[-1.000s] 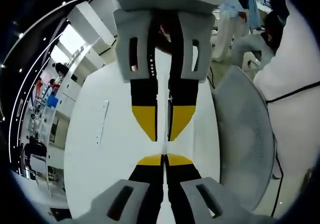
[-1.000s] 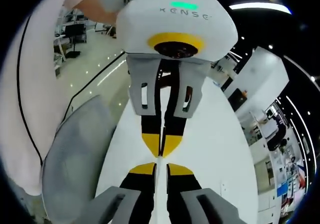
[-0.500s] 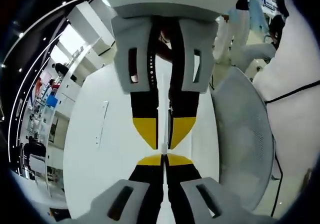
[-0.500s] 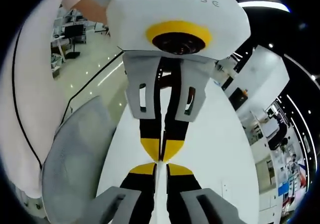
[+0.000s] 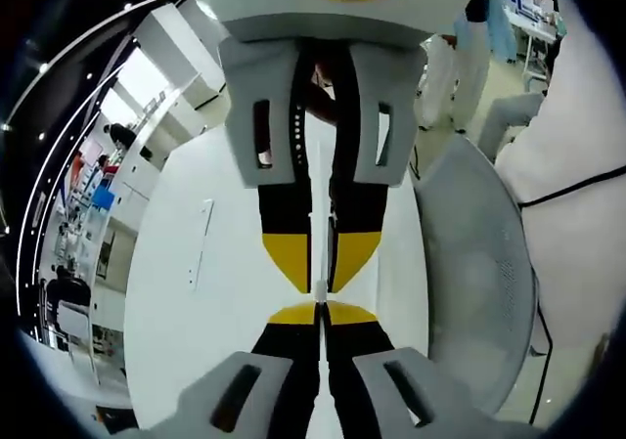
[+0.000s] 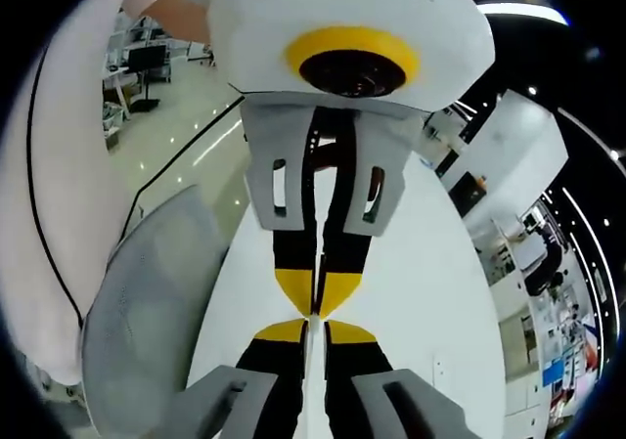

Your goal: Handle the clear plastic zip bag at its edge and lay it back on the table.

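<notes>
Above the white table (image 5: 186, 292) my two grippers meet tip to tip. In the left gripper view my left gripper (image 5: 320, 309) rises from below, jaws shut, and my right gripper (image 5: 320, 281) comes down from above, also shut. A thin pale strip, the edge of the clear zip bag (image 5: 321, 219), runs edge-on between both pairs of yellow-tipped jaws. The right gripper view mirrors this: my right gripper (image 6: 311, 326) is below, my left gripper (image 6: 314, 307) is above, and the zip bag (image 6: 315, 214) is a fine line pinched between them. Most of the bag is hidden by the jaws.
A grey mesh chair (image 5: 479, 283) stands beside the table, also the chair (image 6: 147, 302). A person in white clothing (image 5: 577, 185) with a black cable stands behind it. A small flat slot (image 5: 201, 239) marks the tabletop. An office with shelves lies beyond.
The two grippers have drawn slightly closer together, each looming larger in the other's view. Both stay shut on the bag's edge.
</notes>
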